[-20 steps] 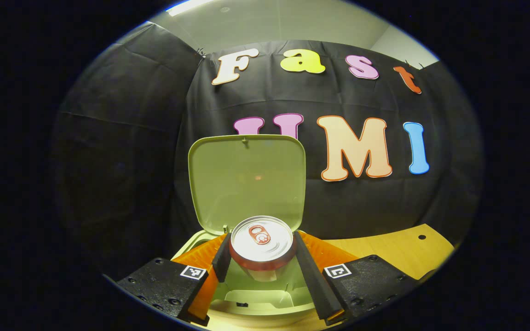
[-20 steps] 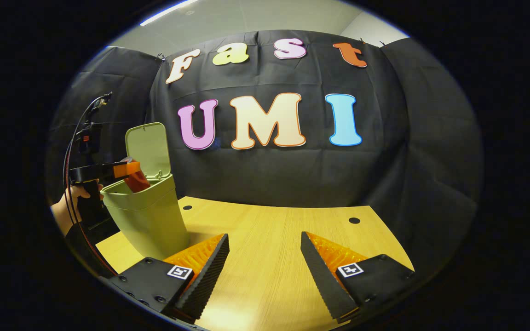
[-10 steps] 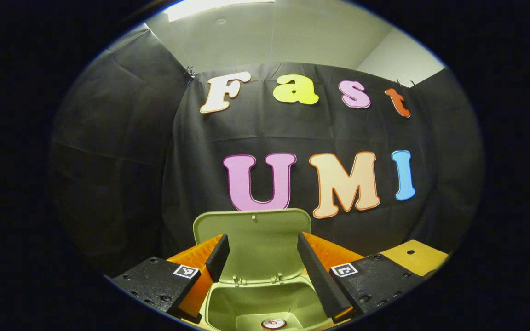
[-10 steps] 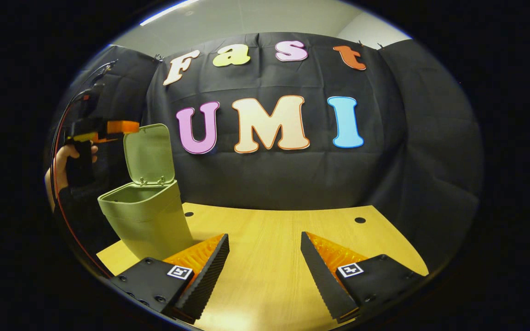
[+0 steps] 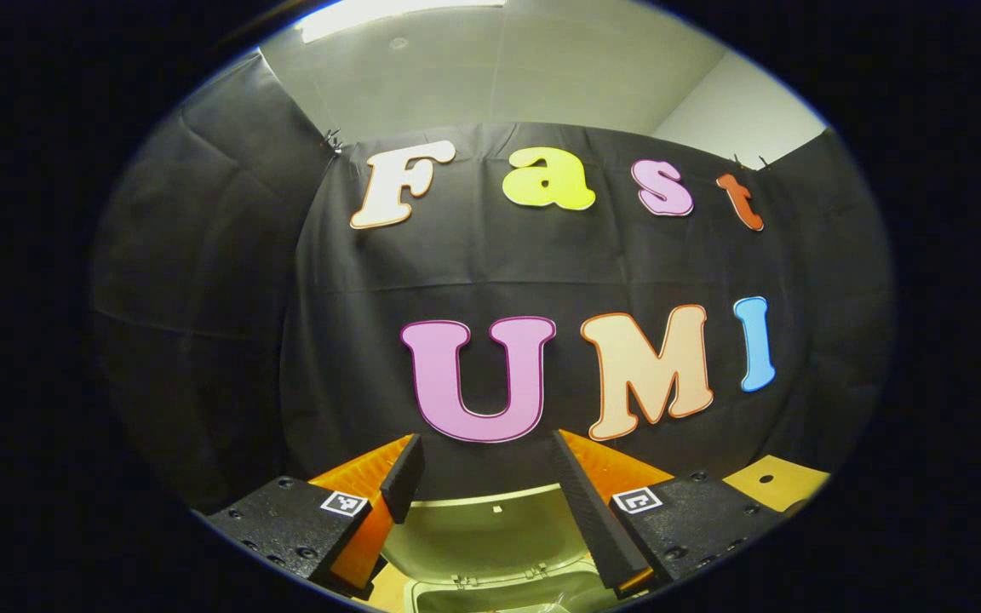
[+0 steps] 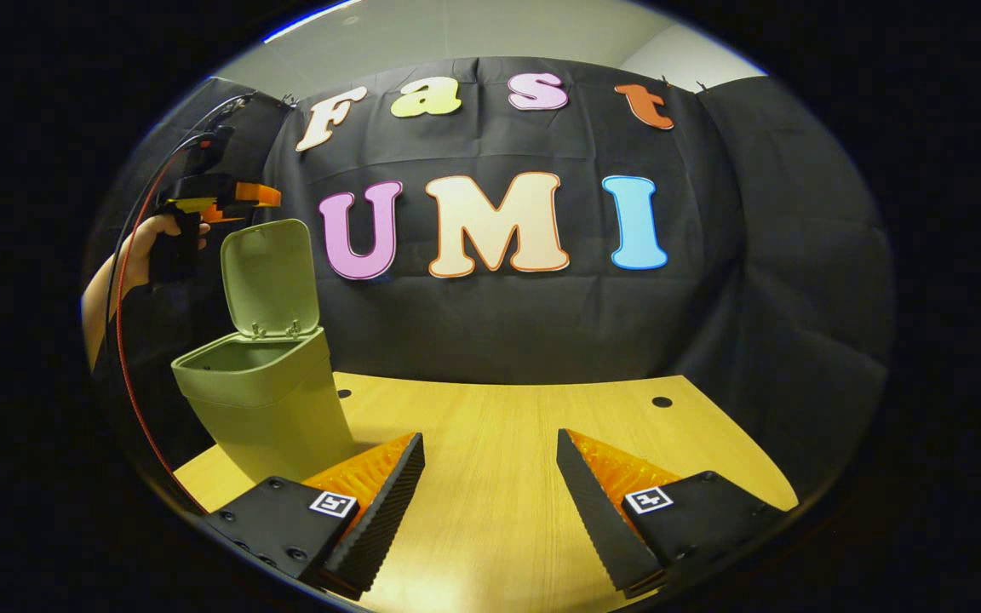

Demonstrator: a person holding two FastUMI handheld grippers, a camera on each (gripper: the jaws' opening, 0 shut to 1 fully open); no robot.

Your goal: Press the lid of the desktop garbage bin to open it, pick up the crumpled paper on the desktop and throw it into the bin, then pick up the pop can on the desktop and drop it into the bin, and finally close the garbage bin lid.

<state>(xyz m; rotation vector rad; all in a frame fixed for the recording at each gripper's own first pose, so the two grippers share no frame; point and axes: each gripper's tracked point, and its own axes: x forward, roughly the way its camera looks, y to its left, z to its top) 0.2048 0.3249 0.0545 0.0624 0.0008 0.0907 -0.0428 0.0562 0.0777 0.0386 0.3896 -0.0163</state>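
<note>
Bin [image 6: 273, 409] upright, lid [image 6: 269, 277] raised vertical; left gripper [image 5: 482, 502] above, spread; right gripper [image 6: 490, 494] spread.

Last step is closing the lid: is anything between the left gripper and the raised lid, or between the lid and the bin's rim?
Nothing visible stands in the way. In the right gripper view the left gripper, jaws open, hovers just above the upright lid. The gap between the lid and the bin rim looks free, with nothing sticking out.

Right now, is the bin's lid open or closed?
Open. In the right gripper view the lid stands up from the back of the bin, leaving its mouth uncovered.
</note>
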